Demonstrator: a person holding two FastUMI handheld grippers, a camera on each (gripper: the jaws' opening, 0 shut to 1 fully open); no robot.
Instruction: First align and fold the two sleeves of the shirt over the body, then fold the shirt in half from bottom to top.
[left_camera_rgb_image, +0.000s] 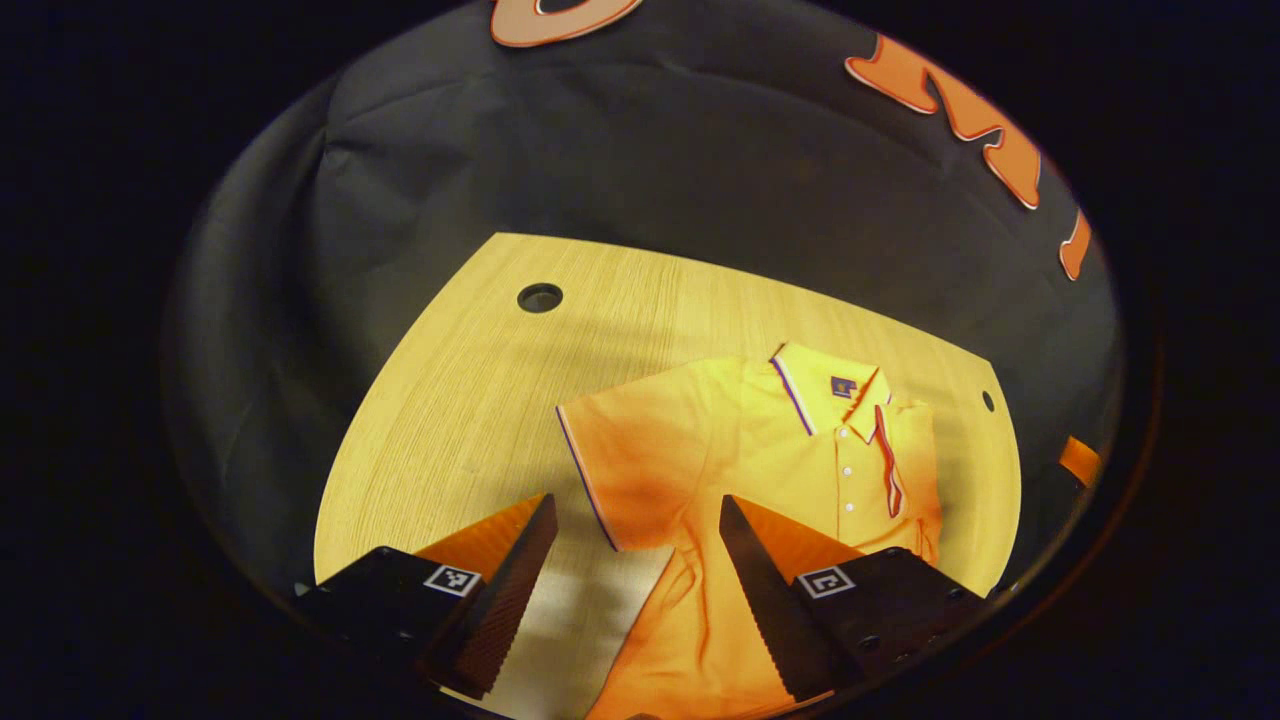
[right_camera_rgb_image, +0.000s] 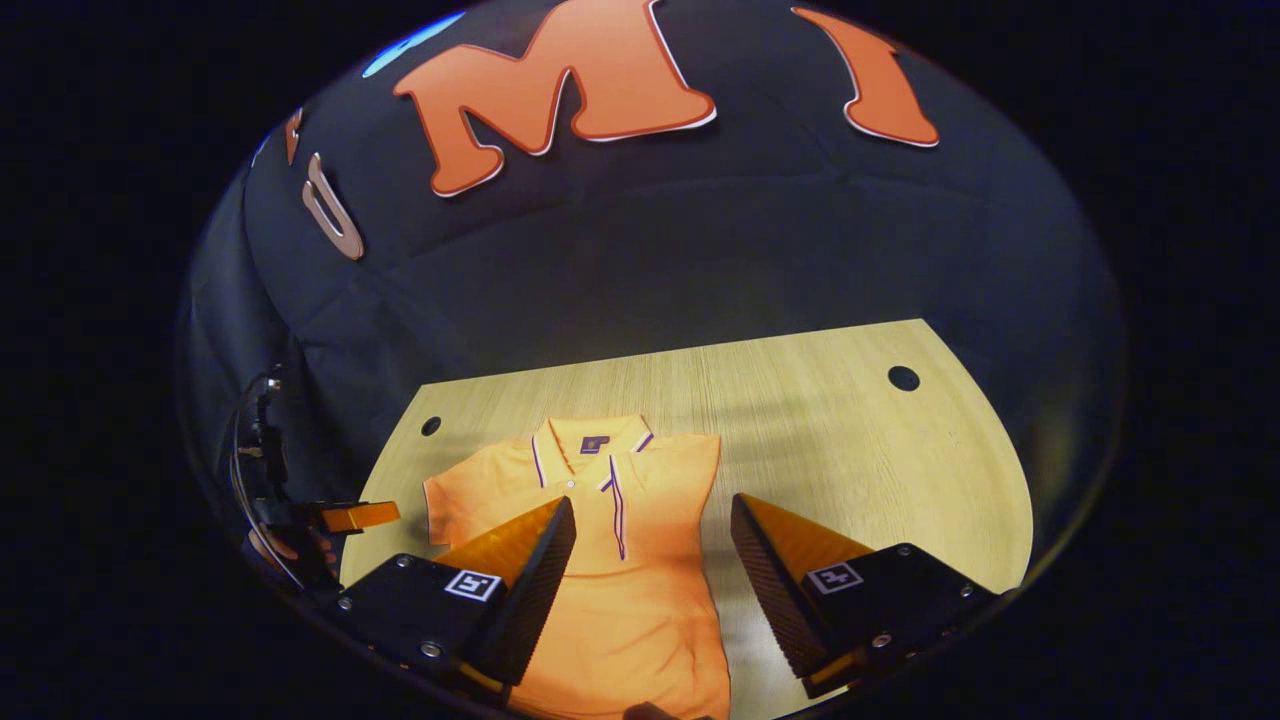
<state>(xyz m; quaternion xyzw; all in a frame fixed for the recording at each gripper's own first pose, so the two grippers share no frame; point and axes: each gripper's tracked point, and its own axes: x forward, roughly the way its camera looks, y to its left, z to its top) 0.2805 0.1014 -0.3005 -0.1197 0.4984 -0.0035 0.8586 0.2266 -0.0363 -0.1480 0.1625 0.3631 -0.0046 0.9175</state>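
Note:
An orange polo shirt (left_camera_rgb_image: 800, 450) lies flat on the wooden table (left_camera_rgb_image: 480, 380), buttons up, collar (left_camera_rgb_image: 820, 385) toward the far edge. One short sleeve (left_camera_rgb_image: 600, 465) spreads out sideways from the body. The opposite side ends in a straight edge (right_camera_rgb_image: 712, 500), with no sleeve sticking out there. My left gripper (left_camera_rgb_image: 635, 505) is open above the spread sleeve's hem and touches nothing. My right gripper (right_camera_rgb_image: 652, 503) hovers open over the shirt (right_camera_rgb_image: 620, 580) below the placket. The left gripper (right_camera_rgb_image: 350, 517) also shows at the table's left edge in the right gripper view.
The table has round holes near its far corners (left_camera_rgb_image: 540, 297) (right_camera_rgb_image: 903, 378). Bare wood (right_camera_rgb_image: 870, 470) lies to the right of the shirt in the right gripper view. A hand (right_camera_rgb_image: 285, 545) holds the far gripper. The black cloth wall stands behind the table.

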